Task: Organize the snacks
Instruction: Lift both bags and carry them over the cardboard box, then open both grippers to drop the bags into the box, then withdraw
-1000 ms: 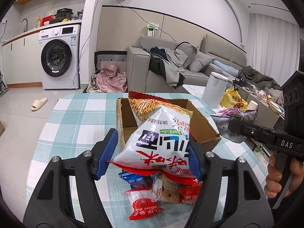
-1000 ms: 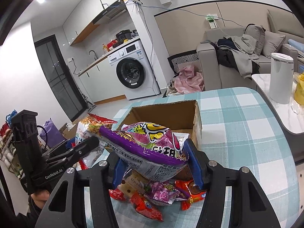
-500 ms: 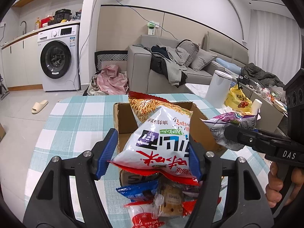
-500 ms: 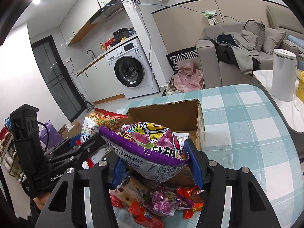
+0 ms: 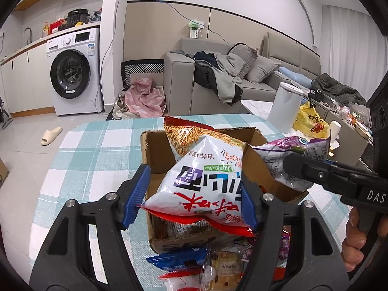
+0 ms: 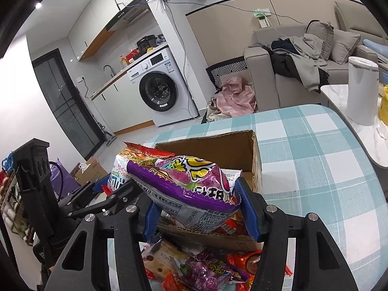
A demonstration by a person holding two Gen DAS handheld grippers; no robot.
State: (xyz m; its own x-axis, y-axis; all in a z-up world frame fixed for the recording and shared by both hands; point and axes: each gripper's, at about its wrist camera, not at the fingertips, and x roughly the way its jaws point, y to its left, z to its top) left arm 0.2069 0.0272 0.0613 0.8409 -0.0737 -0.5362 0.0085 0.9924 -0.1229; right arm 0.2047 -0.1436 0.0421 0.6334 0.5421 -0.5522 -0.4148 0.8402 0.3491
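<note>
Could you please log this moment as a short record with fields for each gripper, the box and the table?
left gripper: shut on white and red snack bag, over the box
right gripper: shut on purple snack bag, over the box
cardboard box: open, on checked tablecloth
loose snack packets: piled before the box

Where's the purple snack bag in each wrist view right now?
Left wrist: purple snack bag sits right of centre, beyond the cardboard box's right wall, in the right tool.
Right wrist: the bag is centre, low, between the blue pads.
Shared landmark: the washing machine.
</note>
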